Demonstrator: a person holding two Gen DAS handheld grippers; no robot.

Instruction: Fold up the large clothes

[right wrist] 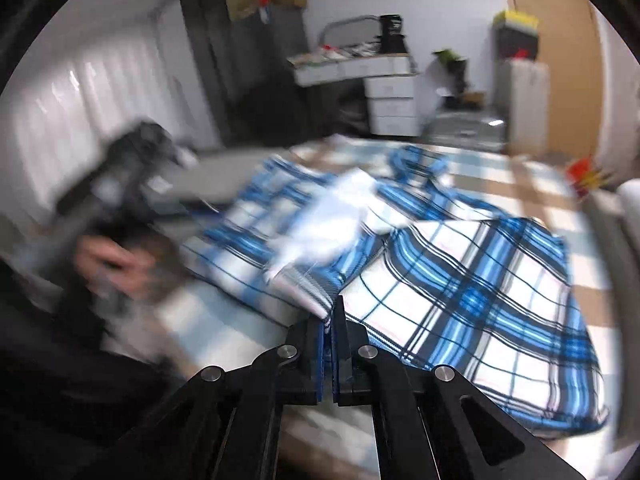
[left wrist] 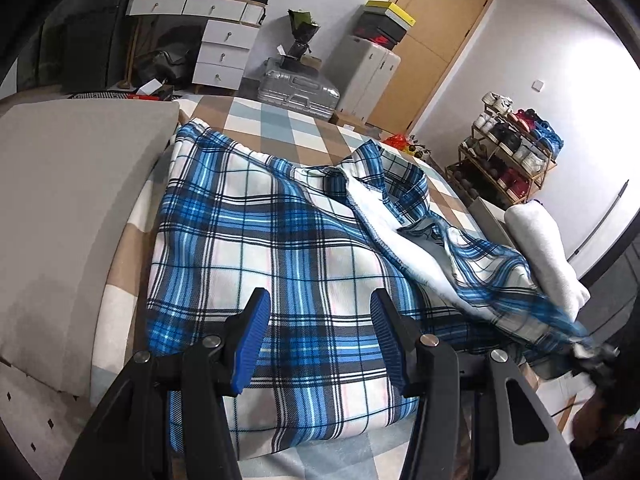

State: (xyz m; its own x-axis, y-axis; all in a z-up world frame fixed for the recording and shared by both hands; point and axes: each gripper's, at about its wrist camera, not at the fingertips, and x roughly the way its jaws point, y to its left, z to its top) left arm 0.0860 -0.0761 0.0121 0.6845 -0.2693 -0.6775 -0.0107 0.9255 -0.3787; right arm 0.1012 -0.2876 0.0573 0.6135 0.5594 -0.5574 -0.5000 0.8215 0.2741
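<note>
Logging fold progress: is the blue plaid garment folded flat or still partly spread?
Partly folded: the blue plaid garment lies on the bed with one side turned over, pale inside showing, and the right tool pinches its edge.

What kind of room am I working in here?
Most likely a bedroom in a home: the plaid shirt lies on a bed with a checked sheet, with a white drawer unit and a shoe rack by the walls.
</note>
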